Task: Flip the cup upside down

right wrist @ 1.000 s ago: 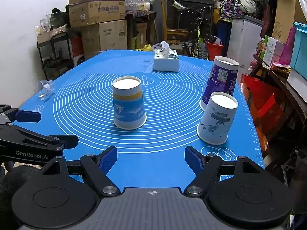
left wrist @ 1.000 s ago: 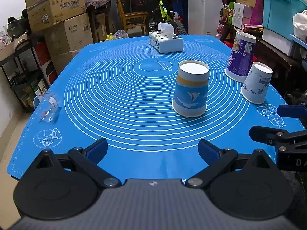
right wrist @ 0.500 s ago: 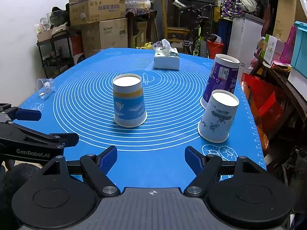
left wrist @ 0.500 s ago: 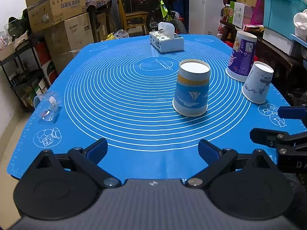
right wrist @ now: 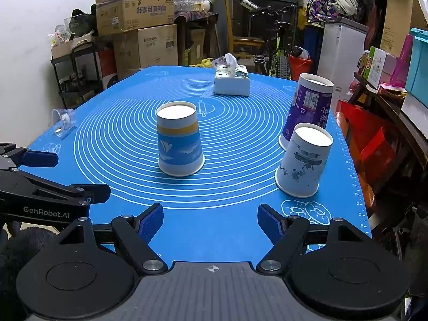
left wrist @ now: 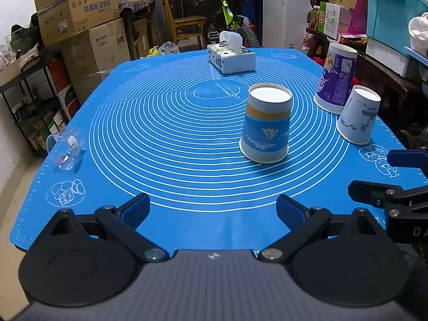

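Three paper cups stand upside down on the blue mat (left wrist: 171,139). A blue sailboat cup (left wrist: 266,124) (right wrist: 179,139) stands near the middle. A white cup with ink drawings (left wrist: 358,115) (right wrist: 303,160) and a taller purple cup (left wrist: 335,79) (right wrist: 307,109) stand at the right. My left gripper (left wrist: 212,210) is open and empty above the near mat edge. My right gripper (right wrist: 210,222) is open and empty, well short of the cups. Each gripper shows at the side of the other's view.
A tissue box (left wrist: 231,56) (right wrist: 232,80) sits at the far end of the mat. A clear plastic cup (left wrist: 67,149) (right wrist: 62,121) lies on its side at the left edge. Cardboard boxes (left wrist: 80,13), shelves, a bicycle and bins surround the table.
Both views show the cups a little higher and farther than one second ago, a slight drift of the grippers. The cups have not moved.
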Demonstrator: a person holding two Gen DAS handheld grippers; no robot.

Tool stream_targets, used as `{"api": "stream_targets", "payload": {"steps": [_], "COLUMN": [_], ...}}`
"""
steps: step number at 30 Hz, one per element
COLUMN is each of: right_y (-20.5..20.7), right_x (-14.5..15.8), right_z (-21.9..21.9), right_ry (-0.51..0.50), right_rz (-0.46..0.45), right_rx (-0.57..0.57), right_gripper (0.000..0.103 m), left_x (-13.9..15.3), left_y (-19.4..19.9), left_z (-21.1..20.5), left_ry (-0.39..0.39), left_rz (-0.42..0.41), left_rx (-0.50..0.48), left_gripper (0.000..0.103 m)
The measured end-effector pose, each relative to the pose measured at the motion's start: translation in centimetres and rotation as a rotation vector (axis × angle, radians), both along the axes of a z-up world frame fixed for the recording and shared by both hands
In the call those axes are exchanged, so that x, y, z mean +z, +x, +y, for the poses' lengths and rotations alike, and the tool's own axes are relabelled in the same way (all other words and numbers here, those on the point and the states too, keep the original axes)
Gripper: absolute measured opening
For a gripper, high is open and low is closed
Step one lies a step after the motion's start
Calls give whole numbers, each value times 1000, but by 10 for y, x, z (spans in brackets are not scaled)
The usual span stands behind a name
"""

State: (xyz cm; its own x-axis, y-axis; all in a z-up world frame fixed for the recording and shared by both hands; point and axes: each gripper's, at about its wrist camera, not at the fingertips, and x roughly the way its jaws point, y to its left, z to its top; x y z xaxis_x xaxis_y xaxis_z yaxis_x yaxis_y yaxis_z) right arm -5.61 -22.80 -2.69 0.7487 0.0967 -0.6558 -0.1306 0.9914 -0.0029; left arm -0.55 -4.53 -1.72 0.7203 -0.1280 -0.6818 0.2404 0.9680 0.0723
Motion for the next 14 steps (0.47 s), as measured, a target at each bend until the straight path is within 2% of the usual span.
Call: {"api": "stream_targets", "payload": {"steps": [14], "right_y": [-2], "right_x": [-3], "right_z": [-1], "right_ry": [2], "right_rz": [12], "right_rx": [-5], "right_gripper": [81], "left_x": [-1], "left_y": [-1], "left_z": [-4], "left_ry": [4], "left_rz": [1], "left_rx": [-2], "left_gripper": [100]}}
